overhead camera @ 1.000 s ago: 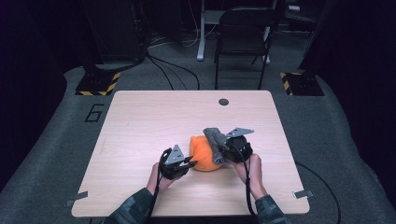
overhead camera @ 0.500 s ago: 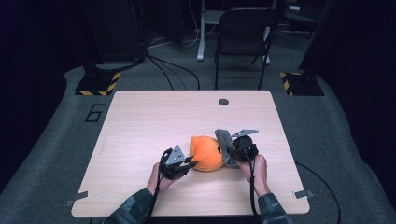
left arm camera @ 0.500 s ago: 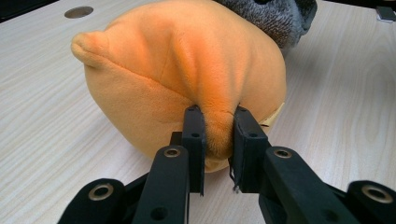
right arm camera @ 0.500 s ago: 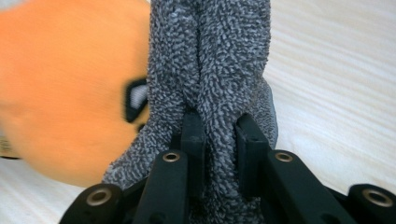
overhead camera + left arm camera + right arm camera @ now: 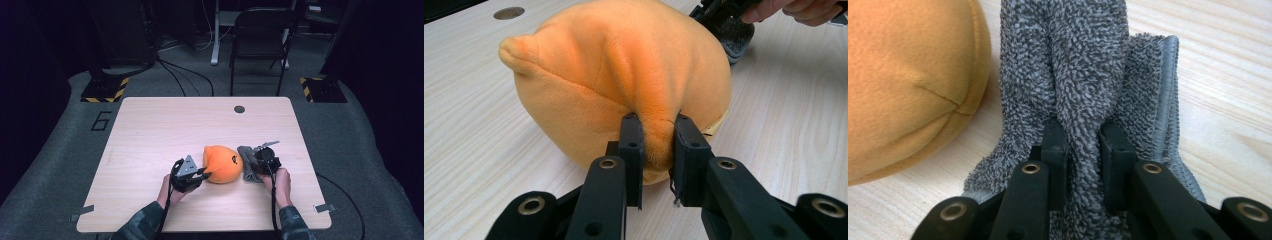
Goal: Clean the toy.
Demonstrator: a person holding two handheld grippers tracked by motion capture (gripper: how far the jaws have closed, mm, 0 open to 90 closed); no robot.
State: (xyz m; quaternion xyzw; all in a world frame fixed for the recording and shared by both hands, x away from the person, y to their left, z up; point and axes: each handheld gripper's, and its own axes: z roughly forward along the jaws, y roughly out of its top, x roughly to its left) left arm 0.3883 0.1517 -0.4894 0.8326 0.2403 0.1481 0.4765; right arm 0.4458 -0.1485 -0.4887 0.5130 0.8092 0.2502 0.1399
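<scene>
An orange plush toy (image 5: 222, 164) lies on the wooden table (image 5: 150, 130), near its front middle. My left gripper (image 5: 202, 173) is at the toy's left side, shut on a pinched fold of its orange fabric (image 5: 659, 145). Right of the toy lies a grey towelling cloth (image 5: 247, 162). My right gripper (image 5: 251, 167) is shut on a bunched ridge of that cloth (image 5: 1083, 75), low over the table. In the right gripper view the orange plush toy (image 5: 903, 85) sits just left of the cloth, close to touching it.
A round grommet hole (image 5: 239, 109) sits near the table's far edge. A black chair (image 5: 260, 45) stands beyond the table. Yellow-black striped bases (image 5: 105, 90) rest on the floor at both far corners.
My right gripper has come down and to the right with the grey cloth, from on top of the plush toy to the table beside it. The left gripper has stayed put.
</scene>
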